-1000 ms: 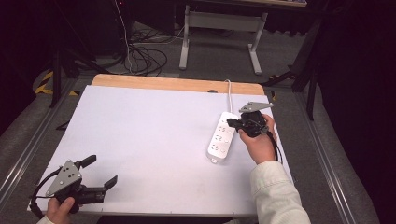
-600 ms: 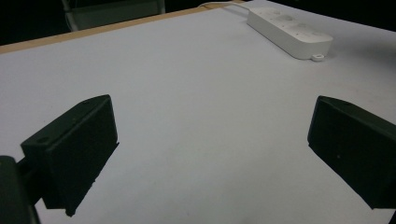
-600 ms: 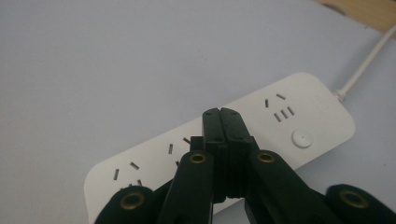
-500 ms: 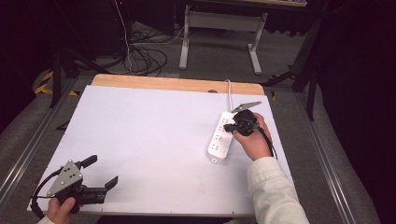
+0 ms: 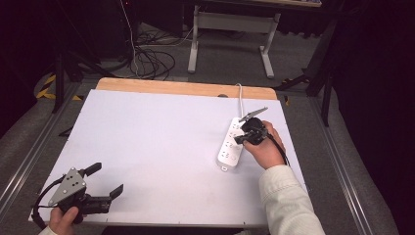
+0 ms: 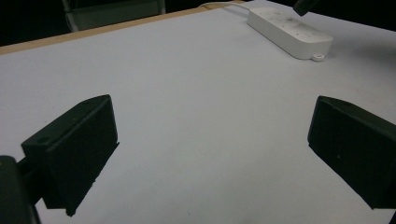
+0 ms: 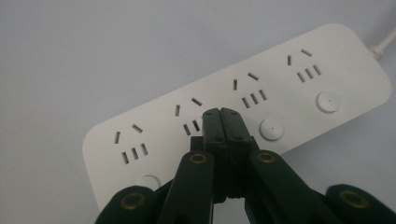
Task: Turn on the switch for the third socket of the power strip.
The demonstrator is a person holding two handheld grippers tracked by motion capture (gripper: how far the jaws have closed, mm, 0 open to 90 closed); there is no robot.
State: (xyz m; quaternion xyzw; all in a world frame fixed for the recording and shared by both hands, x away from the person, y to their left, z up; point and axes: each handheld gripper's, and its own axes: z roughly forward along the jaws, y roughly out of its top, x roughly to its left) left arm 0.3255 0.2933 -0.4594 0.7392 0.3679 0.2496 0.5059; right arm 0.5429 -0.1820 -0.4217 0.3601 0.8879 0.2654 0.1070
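Note:
A white power strip [image 5: 230, 147] with several sockets and round switches lies on the right part of the white table [image 5: 147, 132], its cord [image 5: 240, 100] running to the far edge. My right gripper [image 5: 241, 138] is shut with nothing in it, its tips low over the strip. In the right gripper view the closed tips [image 7: 221, 114] sit over the strip [image 7: 289, 88] between two socket groups and hide one switch; whether they touch it I cannot tell. My left gripper [image 5: 106, 179] stands open near the front left corner, its jaws wide apart [image 6: 212, 123] above bare table, the strip [image 6: 289, 30] far ahead.
A wooden strip [image 5: 186, 88] borders the table's far edge. Beyond it, loose cables [image 5: 147, 58] lie on the floor and a metal desk frame [image 5: 230, 29] stands. Metal rails [image 5: 352, 186] run along both sides of the table.
My right gripper has moved from the strip's right side to above its sockets and tipped down toward them. My left gripper has barely shifted.

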